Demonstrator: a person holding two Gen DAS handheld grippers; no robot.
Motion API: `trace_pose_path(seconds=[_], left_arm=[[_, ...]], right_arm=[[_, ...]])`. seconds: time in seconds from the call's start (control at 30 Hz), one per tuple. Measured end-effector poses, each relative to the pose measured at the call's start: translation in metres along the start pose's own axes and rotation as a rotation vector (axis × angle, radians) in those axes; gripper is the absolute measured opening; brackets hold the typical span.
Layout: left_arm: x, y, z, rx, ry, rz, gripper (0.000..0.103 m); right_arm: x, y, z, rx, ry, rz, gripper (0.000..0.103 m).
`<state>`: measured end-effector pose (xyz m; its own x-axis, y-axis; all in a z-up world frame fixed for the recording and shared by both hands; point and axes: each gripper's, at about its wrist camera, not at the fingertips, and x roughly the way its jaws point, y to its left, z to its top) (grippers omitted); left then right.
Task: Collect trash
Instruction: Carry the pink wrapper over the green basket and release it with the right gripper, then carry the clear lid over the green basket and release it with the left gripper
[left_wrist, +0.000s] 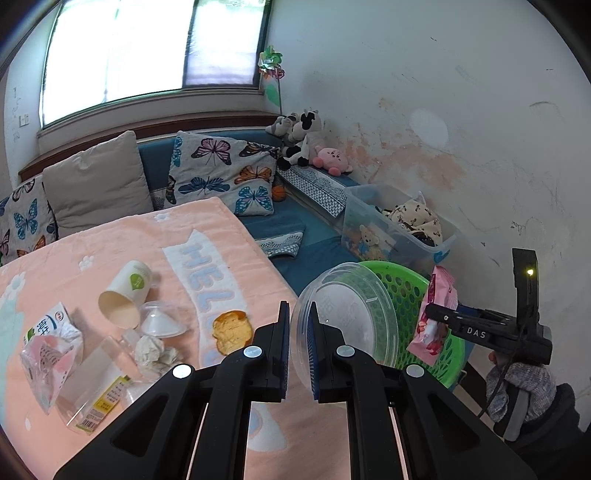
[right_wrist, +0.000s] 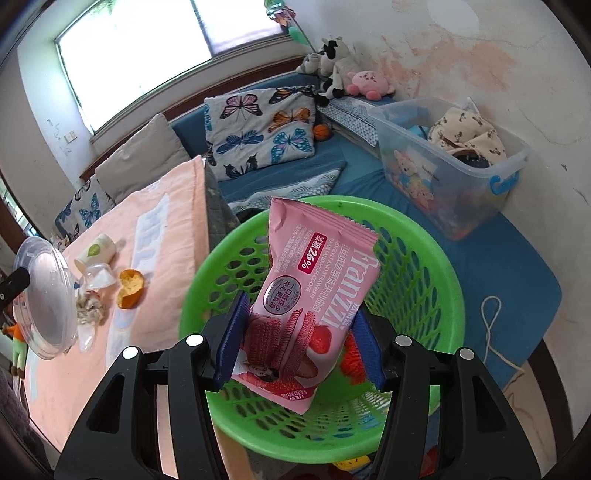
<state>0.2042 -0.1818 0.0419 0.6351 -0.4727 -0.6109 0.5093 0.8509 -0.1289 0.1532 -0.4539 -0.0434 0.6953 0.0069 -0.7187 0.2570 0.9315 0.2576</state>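
- My left gripper (left_wrist: 298, 350) has its fingers (left_wrist: 281, 350) drawn nearly together, pinching the rim of a clear plastic lid (left_wrist: 347, 317) at lower centre of the left wrist view; the lid stands on edge in front of the green basket (left_wrist: 448, 354).
- My right gripper (right_wrist: 297, 339) holds its fingers (right_wrist: 229, 343) partly spread with a pink cookie packet (right_wrist: 314, 295) between them, low in the middle of the right wrist view. The left pad lies against the packet's edge; whether the right pad presses on it I cannot tell.
- The packet hangs over the green basket's mouth, its printed face toward the camera.
- On the counter, under a pink blanket (left_wrist: 110, 243) at left of the left wrist view, trash lies in a loose group: a tipped paper cup (left_wrist: 125, 295), a small clear plastic cup (left_wrist: 162, 319) just beside it, a crumpled tissue (left_wrist: 153, 352), a piece of bread (left_wrist: 232, 330) and clear wrappers (left_wrist: 74, 369).
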Motion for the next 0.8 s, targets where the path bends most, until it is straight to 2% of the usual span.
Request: trace_pose_path(seconds=[0.17, 0.8], left_arm=[[0.012, -0.012, 0.005, 0.018, 0.012, -0.009, 0.009], [0.059, -0.06, 0.006, 0.07, 0.092, -0.055, 0.009]], right_arm=[[0.003, -0.008, -0.001, 0.007, 0.002, -0.005, 0.066], [-0.032, -0.028, -0.009, 0.037, -0.07, 0.017, 0.072]])
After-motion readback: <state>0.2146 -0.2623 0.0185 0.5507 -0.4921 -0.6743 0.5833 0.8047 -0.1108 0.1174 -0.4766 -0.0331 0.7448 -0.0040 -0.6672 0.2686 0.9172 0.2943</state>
